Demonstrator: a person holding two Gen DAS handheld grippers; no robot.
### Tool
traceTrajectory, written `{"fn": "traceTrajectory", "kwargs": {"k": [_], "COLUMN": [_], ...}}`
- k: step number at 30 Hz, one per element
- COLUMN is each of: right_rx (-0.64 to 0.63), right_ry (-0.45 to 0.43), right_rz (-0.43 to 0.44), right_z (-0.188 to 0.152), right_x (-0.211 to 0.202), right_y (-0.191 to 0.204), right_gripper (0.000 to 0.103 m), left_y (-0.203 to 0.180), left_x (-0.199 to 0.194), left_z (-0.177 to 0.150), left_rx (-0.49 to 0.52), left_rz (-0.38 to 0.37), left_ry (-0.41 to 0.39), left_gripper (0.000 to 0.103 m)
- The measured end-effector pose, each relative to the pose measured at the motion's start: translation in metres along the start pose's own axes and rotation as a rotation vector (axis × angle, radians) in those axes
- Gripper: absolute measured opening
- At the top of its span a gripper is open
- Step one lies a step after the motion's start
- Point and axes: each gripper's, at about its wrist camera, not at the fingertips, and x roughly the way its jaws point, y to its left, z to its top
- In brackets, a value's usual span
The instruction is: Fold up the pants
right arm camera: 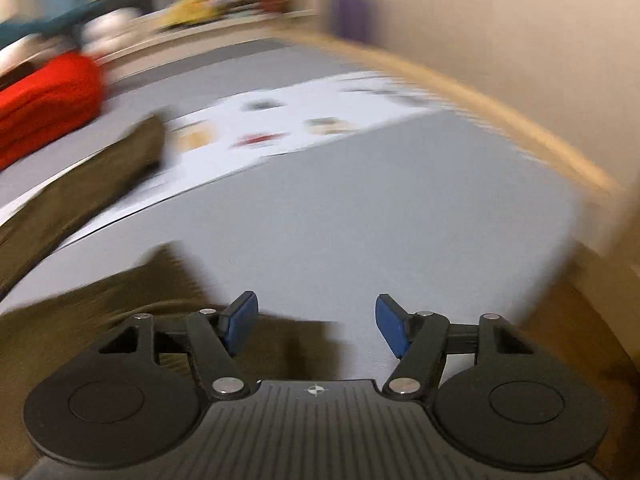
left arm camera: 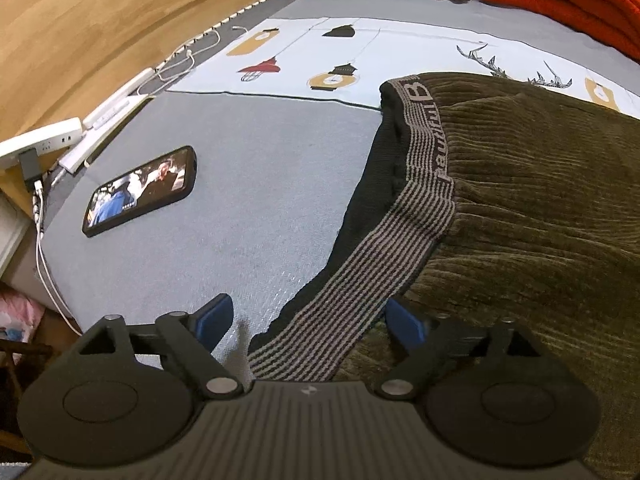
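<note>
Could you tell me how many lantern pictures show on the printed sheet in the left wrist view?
5: one at the upper left, a black one at the top, a red one, one mid-sheet, and one far right. The pants may hide more.

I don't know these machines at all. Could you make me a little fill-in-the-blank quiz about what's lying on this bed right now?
1. The left claw has its fingers spread around the striped ____ of the olive corduroy pants.
2. The phone lying on the grey sheet has its screen ____.
3. The folded blanket beyond the pants is ____ in colour.
4. The right claw grips ____.

Missing words: waistband; on; red; nothing
</note>
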Motion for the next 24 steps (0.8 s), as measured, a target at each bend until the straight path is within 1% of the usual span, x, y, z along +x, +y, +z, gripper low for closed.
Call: {"fn": "traceTrajectory", "kwargs": {"k": [1, 2, 4, 5, 7, 8, 9, 10, 11, 12, 13, 14, 15, 16, 17, 18, 19, 20, 21, 22, 24], "right_rx": [-0.083, -0.148, -0.276, -0.356, -0.490, -0.543, -0.575, -0.583, -0.536, -0.451, -0.391, -0.332, -0.250, -0.137, 0.000, 0.117, 0.229, 0.276, 0.286, 0.279, 0.282], "right_ry": [0.018, 0.035, 0.055, 0.060, 0.079, 0.097, 0.128, 0.172, 0.205, 0.197, 0.168, 0.126, 0.089, 0.058, 0.032, 0.029, 0.031, 0.036, 0.048, 0.057, 0.037], "right_rz": [0.035, 0.041, 0.015, 0.022, 0.025, 0.012, -0.008, -0.031, -0.021, -0.005, -0.008, -0.035, -0.069, -0.115, -0.179, -0.242, -0.353, -0.439, -0.476, -0.477, -0.448], "right_z": [0.003, 0.004, 0.004, 0.002, 0.000, -0.002, -0.003, 0.001, 0.006, 0.014, 0.022, 0.030, 0.039, 0.048, 0.056, 0.060, 0.062, 0.062, 0.060, 0.056, 0.051], "right_x": [0.012, 0.022, 0.042, 0.052, 0.067, 0.075, 0.082, 0.091, 0.095, 0.094, 0.089, 0.087, 0.086, 0.084, 0.084, 0.087, 0.091, 0.094, 0.097, 0.097, 0.091], "right_y": [0.018, 0.031, 0.062, 0.078, 0.104, 0.112, 0.118, 0.119, 0.115, 0.105, 0.092, 0.079, 0.061, 0.037, 0.007, -0.021, -0.049, -0.064, -0.075, -0.081, -0.078], "right_gripper": [0.077, 0.079, 0.079, 0.080, 0.083, 0.082, 0.067, 0.026, 0.012, 0.012, 0.012, 0.012, 0.012, 0.012, 0.013, 0.014, 0.021, 0.027, 0.049, 0.062, 0.062], "left_y": [-0.002, -0.003, -0.005, -0.006, -0.007, -0.007, -0.007, -0.007, -0.006, -0.008, -0.008, -0.009, -0.010, -0.011, -0.011, -0.012, -0.011, -0.011, -0.010, -0.010, -0.008], "left_x": [-0.001, -0.001, -0.001, -0.001, 0.002, 0.003, 0.003, 0.004, 0.004, 0.004, 0.004, 0.005, 0.005, 0.006, 0.007, 0.007, 0.007, 0.007, 0.005, 0.004, -0.002], "left_z": [0.000, 0.000, -0.001, -0.001, -0.001, 0.000, 0.000, 0.001, 0.002, 0.002, 0.002, 0.002, 0.003, 0.003, 0.003, 0.003, 0.003, 0.003, 0.003, 0.003, 0.004], "left_rx": [0.005, 0.010, 0.019, 0.023, 0.027, 0.024, 0.019, 0.015, 0.013, 0.013, 0.017, 0.024, 0.032, 0.036, 0.038, 0.040, 0.041, 0.040, 0.039, 0.039, 0.040], "left_rz": [-0.002, -0.006, -0.004, 0.001, 0.007, 0.007, 0.007, 0.007, 0.007, 0.009, 0.011, 0.014, 0.019, 0.022, 0.024, 0.025, 0.025, 0.025, 0.025, 0.027, 0.035], "left_ry": [-0.002, -0.003, -0.005, -0.006, -0.001, 0.003, 0.007, 0.011, 0.012, 0.013, 0.012, 0.011, 0.010, 0.009, 0.009, 0.009, 0.010, 0.010, 0.009, 0.004, -0.017], "left_gripper": [0.090, 0.090, 0.090, 0.090, 0.090, 0.090, 0.090, 0.090, 0.090, 0.090, 0.090, 0.090, 0.091, 0.091, 0.091, 0.091, 0.091, 0.091, 0.091, 0.091, 0.091]}}
